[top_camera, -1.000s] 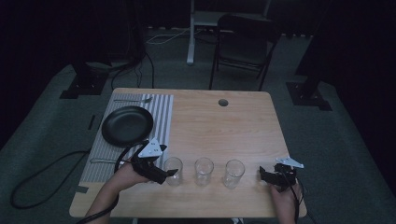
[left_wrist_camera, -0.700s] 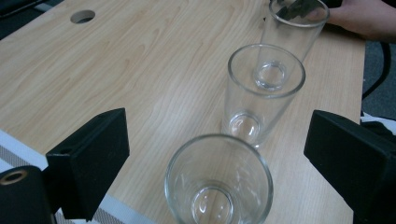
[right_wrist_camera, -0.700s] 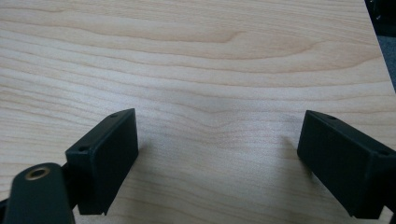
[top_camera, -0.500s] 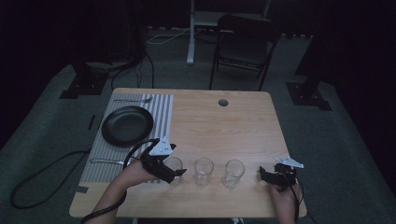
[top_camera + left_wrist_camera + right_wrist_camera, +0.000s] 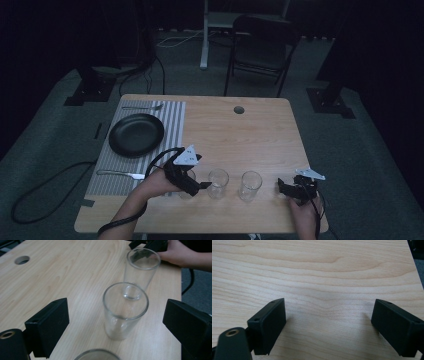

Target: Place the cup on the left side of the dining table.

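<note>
Dark floor and a folding chair (image 5: 260, 45) lie beyond the pale wooden counter (image 5: 250, 135), where three clear glasses stand in a row near the 6 o'clock edge. The left tongs (image 5: 192, 182) hang over the leftmost glass (image 5: 186, 181), jaws wide apart, and the left gripper view looks along the row: that glass's rim (image 5: 97, 354) is just below, the middle glass (image 5: 125, 312) between the jaws but farther on, and the far glass (image 5: 141, 271) behind it. The right tongs (image 5: 287, 189) rest low at about 5 o'clock, jaws apart over bare wood, gripping nothing.

The glasses stand near one another, so a jaw that swings wide while closing on the leftmost one could, I judge, knock the middle one over, and it could roll toward the far glass. A grip taken too high on smooth glass might also slip.

At 9 o'clock lies a striped mat (image 5: 172, 125) with a black plate (image 5: 136, 134), a knife (image 5: 120, 174) and a fork (image 5: 142, 106); a cable hole (image 5: 239, 109) sits at 12. None of these blocks the reach; only the neighbouring glass crowds it.
</note>
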`<state>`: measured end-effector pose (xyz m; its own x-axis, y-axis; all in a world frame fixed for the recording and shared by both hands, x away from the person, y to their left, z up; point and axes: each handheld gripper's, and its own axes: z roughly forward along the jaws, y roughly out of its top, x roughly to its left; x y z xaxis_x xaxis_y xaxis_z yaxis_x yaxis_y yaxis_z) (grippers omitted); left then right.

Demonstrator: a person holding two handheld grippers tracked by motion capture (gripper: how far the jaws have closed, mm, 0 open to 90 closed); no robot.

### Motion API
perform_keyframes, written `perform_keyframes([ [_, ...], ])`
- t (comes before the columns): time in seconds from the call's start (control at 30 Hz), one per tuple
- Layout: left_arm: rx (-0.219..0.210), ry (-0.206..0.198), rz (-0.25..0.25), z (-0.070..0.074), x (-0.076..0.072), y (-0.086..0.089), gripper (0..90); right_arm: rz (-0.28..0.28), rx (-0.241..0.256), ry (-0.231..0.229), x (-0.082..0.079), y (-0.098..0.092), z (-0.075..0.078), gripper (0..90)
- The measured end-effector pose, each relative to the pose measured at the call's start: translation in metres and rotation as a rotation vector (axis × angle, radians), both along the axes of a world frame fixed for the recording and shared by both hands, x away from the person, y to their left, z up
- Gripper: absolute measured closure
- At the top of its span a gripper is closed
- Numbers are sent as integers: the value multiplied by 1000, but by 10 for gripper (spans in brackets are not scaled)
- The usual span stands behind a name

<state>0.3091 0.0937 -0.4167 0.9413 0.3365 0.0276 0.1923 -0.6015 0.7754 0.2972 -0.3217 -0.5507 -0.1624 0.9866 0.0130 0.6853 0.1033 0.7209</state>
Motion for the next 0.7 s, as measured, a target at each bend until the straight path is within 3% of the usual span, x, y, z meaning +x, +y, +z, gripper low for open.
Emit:
perform_keyframes([
  [0.7, 32, 26, -87, -4, 6, -50, 72, 0, 0, 0, 0, 0, 0, 120],
])
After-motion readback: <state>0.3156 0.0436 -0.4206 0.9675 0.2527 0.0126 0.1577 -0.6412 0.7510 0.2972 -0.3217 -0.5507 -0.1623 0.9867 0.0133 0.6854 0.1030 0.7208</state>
